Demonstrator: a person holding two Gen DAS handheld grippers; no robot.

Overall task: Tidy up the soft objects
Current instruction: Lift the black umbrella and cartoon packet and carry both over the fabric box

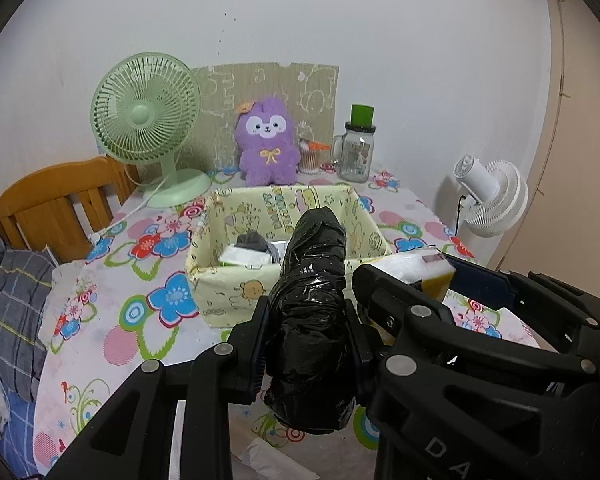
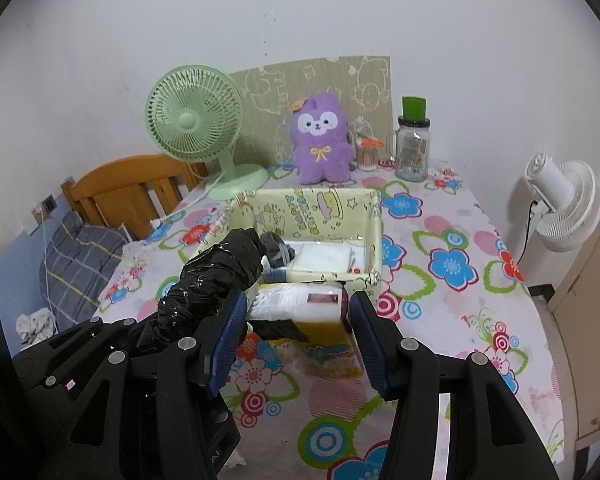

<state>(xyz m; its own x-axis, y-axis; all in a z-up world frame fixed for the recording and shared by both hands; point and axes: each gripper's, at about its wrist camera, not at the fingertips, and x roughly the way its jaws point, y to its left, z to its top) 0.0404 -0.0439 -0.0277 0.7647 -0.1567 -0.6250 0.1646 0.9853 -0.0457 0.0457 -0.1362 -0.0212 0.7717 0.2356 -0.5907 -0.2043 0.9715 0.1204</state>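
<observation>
L claw point(image 1: 312, 344) is clamped on a black plastic roll point(image 1: 312, 300), prob. a rolled bag bundle, w/ both pads pressed to its sides. The roll sticks up and fwd past the fingertips, its far end over the near wall of the storage box point(image 1: 228, 284). In the R wrist view the same roll point(image 2: 216, 280) shows at left, angled toward the box.

R claw point(image 2: 300, 328) grips a white plastic-wrapped pack point(image 2: 300, 300) w/ a dark red label; blue pads point(image 2: 230, 336) press on its 2 ends. Pack is held above the desk point(image 2: 460, 320), just in front of the box's near wall. Under it a yellow pack point(image 2: 328, 344) w/ a cartoon print lies on the floral cloth. From the L wrist view the white pack point(image 1: 412, 264) sits just right of the roll, the 2 claws side by side.

The box point(image 2: 374, 240) is pale yellow w/ cartoon print, open top. Inside: white folded items point(image 2: 324, 256) and a grey soft item point(image 2: 274, 246), exact kind unclear.

Behind the box, along the wall: green fan point(image 1: 148, 120), purple plush point(image 1: 266, 142), glass jar w/ green lid point(image 1: 356, 148). A white fan point(image 1: 492, 200) stands off the desk's right edge. Wooden bed frame point(image 1: 56, 200) and plaid pillow point(image 1: 12, 292) at left.
</observation>
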